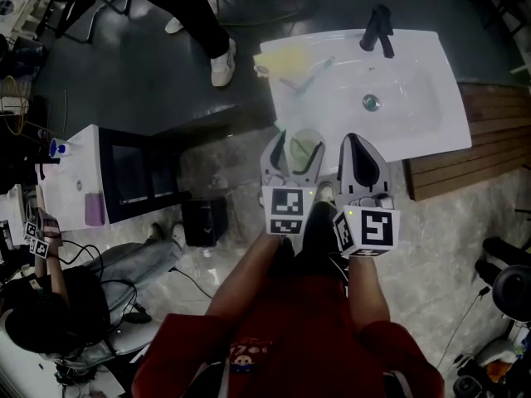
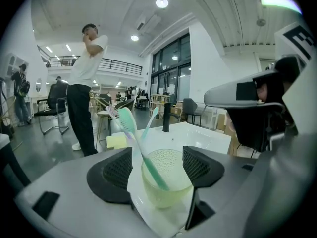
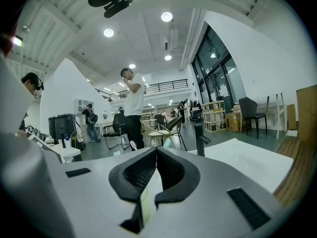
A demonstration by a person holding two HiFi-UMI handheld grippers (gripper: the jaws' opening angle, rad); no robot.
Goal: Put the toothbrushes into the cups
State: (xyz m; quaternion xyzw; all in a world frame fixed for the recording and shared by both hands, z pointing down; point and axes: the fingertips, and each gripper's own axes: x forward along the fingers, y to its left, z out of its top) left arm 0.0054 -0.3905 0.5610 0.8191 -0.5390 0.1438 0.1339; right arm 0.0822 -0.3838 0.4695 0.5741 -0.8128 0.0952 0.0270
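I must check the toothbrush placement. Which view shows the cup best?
The left gripper view: the cup stands close between open fingers, toothbrush inside. The head view shows the cup small, from above; the right gripper view gives no clear sight.

No readable text; shirt print (image 1: 241, 353) seems illegible

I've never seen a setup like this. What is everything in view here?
sink: one, white, in front of the person
faucet: one, black, sink's far edge
sponge: one, yellow, sink's far left corner
cup: one, pale green, sink's near edge
toothbrush: one, teal, standing in the cup
second toothbrush: one, teal, beside the sponge
bystander: one, white top, dark trousers, standing beyond the sink
left gripper: grey, black pads, open around the cup
right gripper: grey, shut, empty
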